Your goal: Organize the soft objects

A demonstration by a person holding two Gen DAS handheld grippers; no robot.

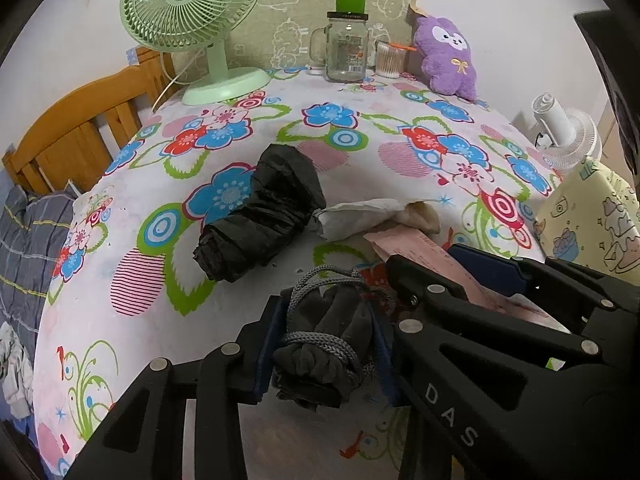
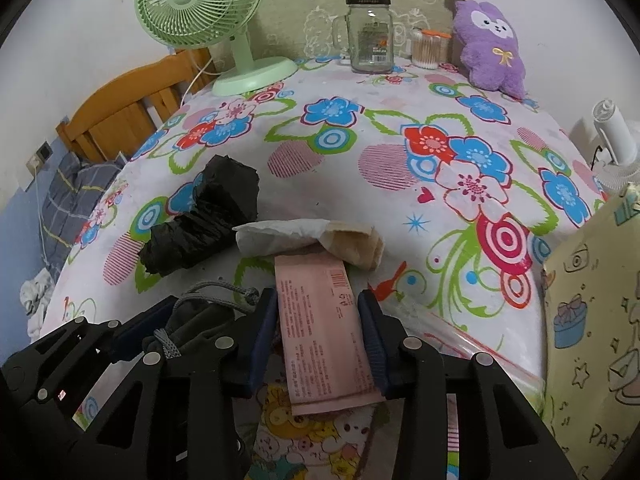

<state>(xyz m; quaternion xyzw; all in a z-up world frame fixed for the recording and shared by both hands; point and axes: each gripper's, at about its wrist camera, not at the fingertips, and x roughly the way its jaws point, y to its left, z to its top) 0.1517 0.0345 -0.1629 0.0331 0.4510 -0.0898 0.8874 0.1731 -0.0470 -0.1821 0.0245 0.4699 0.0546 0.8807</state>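
- Floral tablecloth (image 2: 400,128) is covering the table.
- Green fan (image 2: 224,20), glass jar (image 2: 370,40), cotton-swab tub (image 2: 428,54) and purple plush (image 2: 490,46) are standing at the back.
- Black bag roll (image 2: 200,224), white packet (image 2: 304,236) are lying mid-table.

Your right gripper (image 2: 318,336) has its blue pads against both long edges of the pink packet (image 2: 320,320), which lies on the floral tablecloth (image 2: 360,152). Just beyond the pink packet lies a white paper wrapper (image 2: 288,234), with a black bag roll (image 2: 204,220) to that wrapper's left. Left of the pink packet, your left gripper (image 2: 192,320) holds a grey drawstring pouch (image 2: 196,322).
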